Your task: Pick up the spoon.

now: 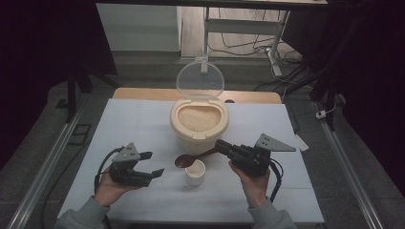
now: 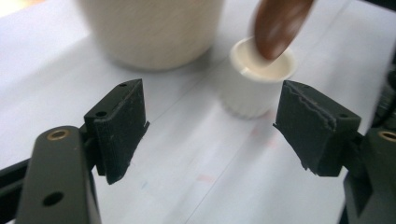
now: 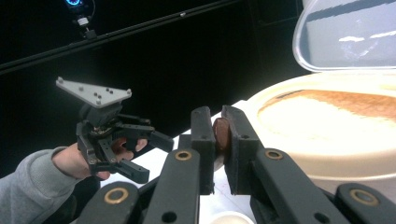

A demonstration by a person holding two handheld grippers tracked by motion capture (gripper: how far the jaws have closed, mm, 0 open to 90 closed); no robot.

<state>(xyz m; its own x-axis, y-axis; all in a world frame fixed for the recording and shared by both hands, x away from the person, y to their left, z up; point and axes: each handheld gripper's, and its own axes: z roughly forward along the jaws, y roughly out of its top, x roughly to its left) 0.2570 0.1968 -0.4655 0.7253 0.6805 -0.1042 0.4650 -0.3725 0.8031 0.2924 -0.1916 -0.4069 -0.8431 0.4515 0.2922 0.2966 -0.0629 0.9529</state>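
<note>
A: Where is the spoon (image 1: 187, 159) right now?

B: Its brown bowl hangs over the rim of the small white cup (image 1: 195, 172), tipped down into the mouth, which looks like the pour of a scoop of rice. In the left gripper view the spoon's bowl (image 2: 275, 25) dips into the cup (image 2: 254, 77).

A: Who holds it?

B: The right hand-held gripper (image 1: 223, 147) has its jaws clamped on the end of the handle; in the right gripper view the brown handle (image 3: 221, 133) sits pinched between the two black pads. Gripping that far back gives reach and lets the wrist roll the bowl.

A: And the rice container?

B: The cream container (image 1: 199, 121) stands just behind the cup on the tabletop (image 1: 143, 124), its clear lid (image 1: 200, 79) propped upright so the grain stays open to the spoon. Cup close to the container means a short carry, I'd judge.

A: The other hand?

B: The left hand-held gripper (image 1: 154, 163) hovers beside the cup, jaws wide and holding nothing, aimed at it, likely ready to steady it.
</note>
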